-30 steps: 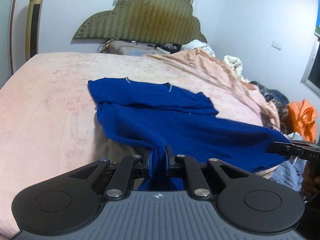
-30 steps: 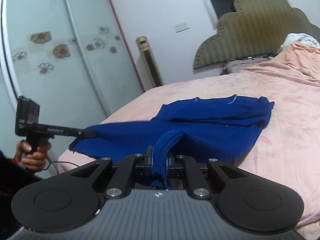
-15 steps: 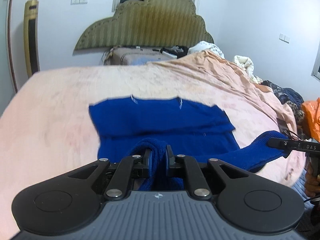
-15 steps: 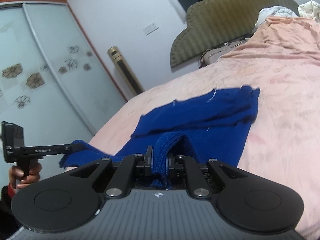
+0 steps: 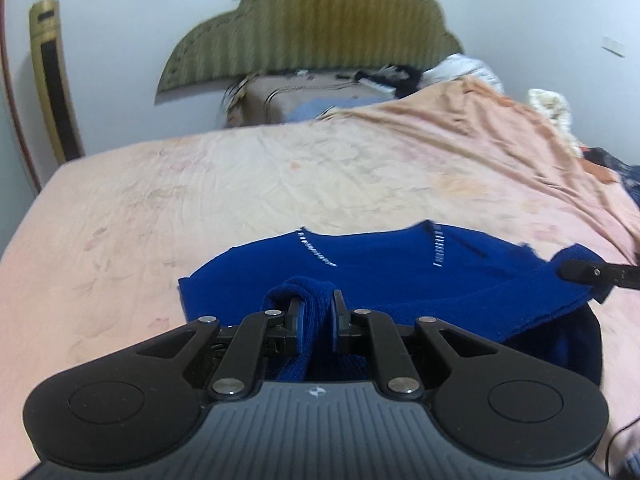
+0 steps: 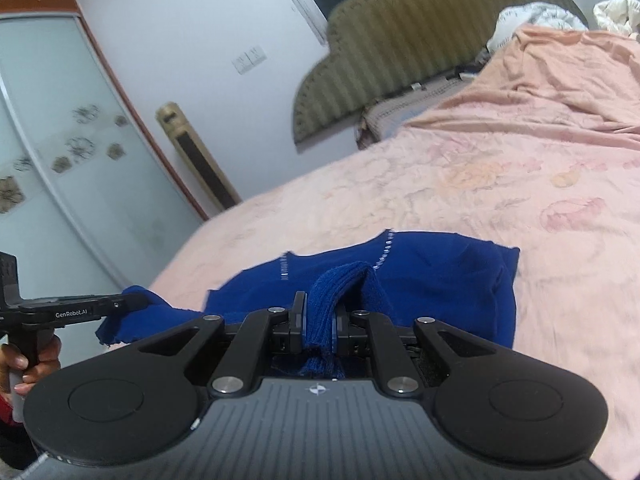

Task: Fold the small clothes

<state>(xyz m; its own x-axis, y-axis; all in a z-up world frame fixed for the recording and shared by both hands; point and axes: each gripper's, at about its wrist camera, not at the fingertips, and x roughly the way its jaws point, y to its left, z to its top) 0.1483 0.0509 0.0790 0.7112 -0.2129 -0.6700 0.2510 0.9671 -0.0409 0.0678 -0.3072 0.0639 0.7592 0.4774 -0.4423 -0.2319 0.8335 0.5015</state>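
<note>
Blue knit sweater point(image 5: 384, 276) lies on the pink bedsheet point(image 5: 200, 200), its near hem lifted off the bed at two points. Left gripper point(image 5: 317, 314) is clamped on a bunched fold of that hem; right gripper point(image 6: 320, 320) pinches another ribbed fold, jaws nearly closed on the cloth. Olive padded headboard point(image 5: 308, 24) stands against the wall behind.
</note>
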